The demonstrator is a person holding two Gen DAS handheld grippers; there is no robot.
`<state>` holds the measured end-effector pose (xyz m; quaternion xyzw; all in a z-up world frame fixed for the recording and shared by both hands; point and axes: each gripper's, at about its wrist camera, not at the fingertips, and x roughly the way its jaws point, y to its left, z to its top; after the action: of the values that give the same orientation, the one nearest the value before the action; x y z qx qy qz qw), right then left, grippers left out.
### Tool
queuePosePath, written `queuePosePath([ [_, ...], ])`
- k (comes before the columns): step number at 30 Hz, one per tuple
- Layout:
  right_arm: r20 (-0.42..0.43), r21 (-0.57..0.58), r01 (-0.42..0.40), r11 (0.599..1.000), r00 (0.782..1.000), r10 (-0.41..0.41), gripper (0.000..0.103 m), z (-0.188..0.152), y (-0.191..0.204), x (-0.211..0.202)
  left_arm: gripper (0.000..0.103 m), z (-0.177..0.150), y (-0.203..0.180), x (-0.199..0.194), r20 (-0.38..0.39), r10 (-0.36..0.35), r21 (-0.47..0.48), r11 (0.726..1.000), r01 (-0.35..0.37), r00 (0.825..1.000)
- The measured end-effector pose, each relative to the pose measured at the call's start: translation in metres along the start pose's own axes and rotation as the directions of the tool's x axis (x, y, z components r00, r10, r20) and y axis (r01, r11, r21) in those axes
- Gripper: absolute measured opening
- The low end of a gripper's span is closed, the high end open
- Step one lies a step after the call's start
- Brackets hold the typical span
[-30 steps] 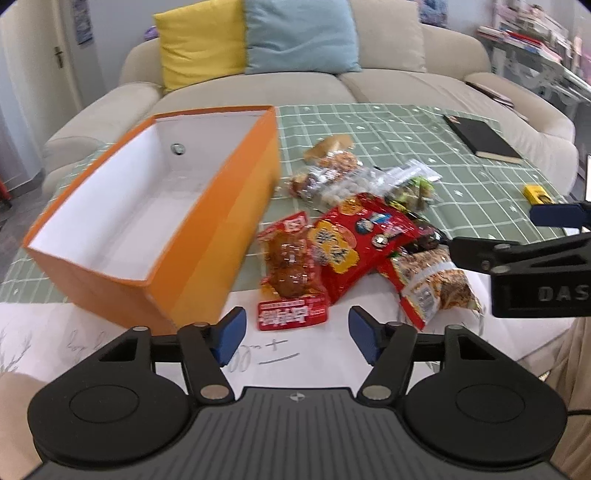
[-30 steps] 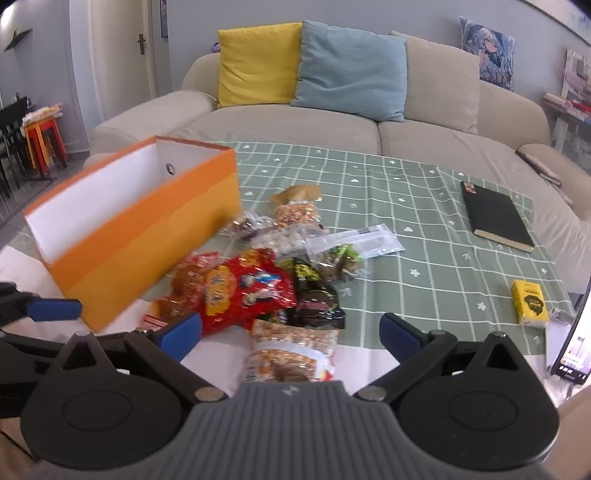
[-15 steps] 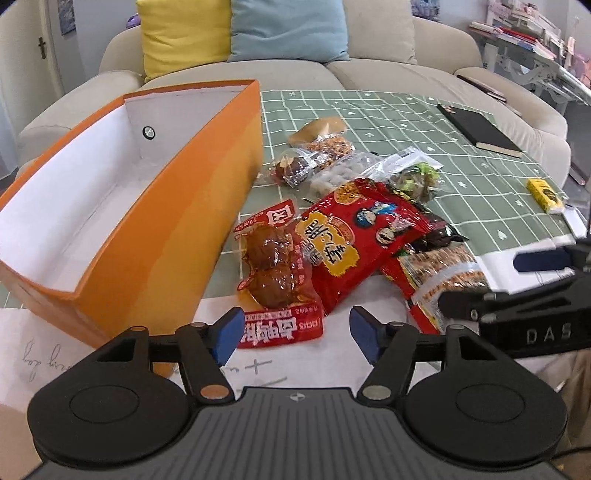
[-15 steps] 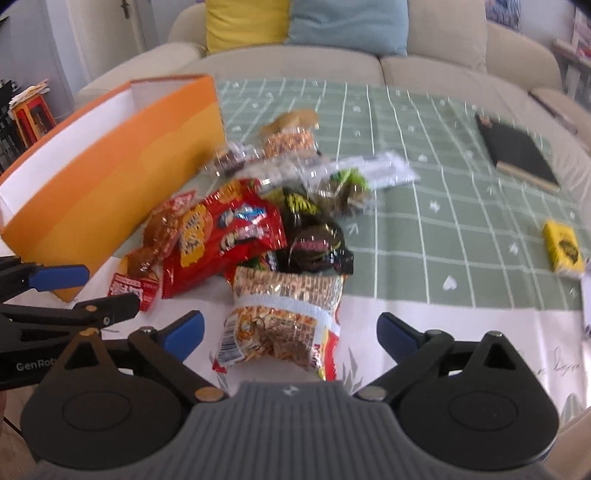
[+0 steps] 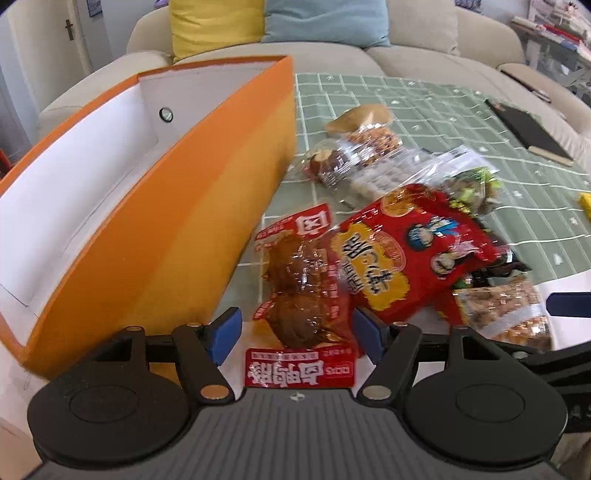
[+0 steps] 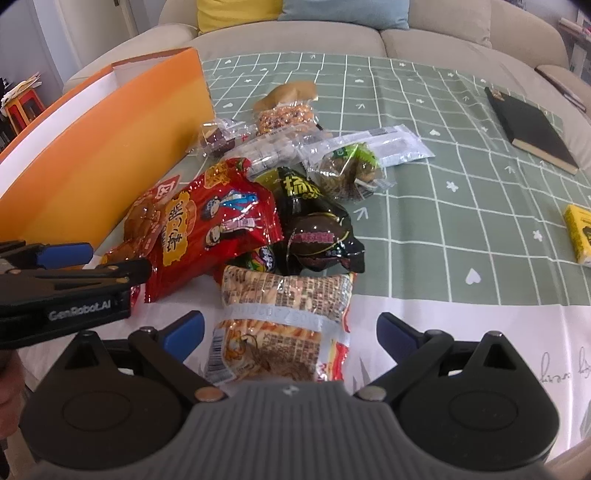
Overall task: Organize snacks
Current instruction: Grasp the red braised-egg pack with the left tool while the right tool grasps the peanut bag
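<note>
A pile of snack packs lies on the table beside an open orange box point(image 5: 155, 221), which also shows in the right wrist view point(image 6: 96, 155). My left gripper point(image 5: 295, 332) is open, its blue pads on either side of a red pack of braised meat point(image 5: 299, 295). A big red cartoon bag point(image 5: 402, 251) lies to its right. My right gripper point(image 6: 290, 332) is open around the near end of a clear noodle-snack pack point(image 6: 284, 325). Behind that lie a black pack point(image 6: 317, 229) and the red bag point(image 6: 214, 225). The left gripper's finger point(image 6: 62, 254) shows at the left.
Several clear packs point(image 6: 280, 144) lie farther back on the green checked cloth point(image 6: 443, 206). A black notebook point(image 6: 528, 129) and a yellow box point(image 6: 580, 232) lie at the right. A sofa with yellow and blue cushions point(image 5: 295, 22) stands behind the table.
Both grippers have moved forward and down toward the pile. The left one now straddles the braised-meat pack, the right one the noodle-snack pack. Both stay open.
</note>
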<state>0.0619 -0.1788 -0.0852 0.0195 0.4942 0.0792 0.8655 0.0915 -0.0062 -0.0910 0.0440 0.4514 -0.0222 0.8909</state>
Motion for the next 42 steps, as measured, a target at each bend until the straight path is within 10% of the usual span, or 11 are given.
queuePosePath([
  [24, -0.013, -0.028, -0.035, 0.999, 0.999, 0.034, 0.064, -0.004, 0.005, 0.001, 0.062, -0.005, -0.004, -0.003, 0.004, 0.004, 0.021, 1.0, -0.004, 1.0],
  [42, 0.034, -0.035, -0.036, 0.999, 0.999, 0.038, 0.063, -0.007, 0.006, -0.02, 0.057, -0.02, -0.007, -0.04, 0.053, 0.002, 0.056, 0.998, -0.005, 0.999],
])
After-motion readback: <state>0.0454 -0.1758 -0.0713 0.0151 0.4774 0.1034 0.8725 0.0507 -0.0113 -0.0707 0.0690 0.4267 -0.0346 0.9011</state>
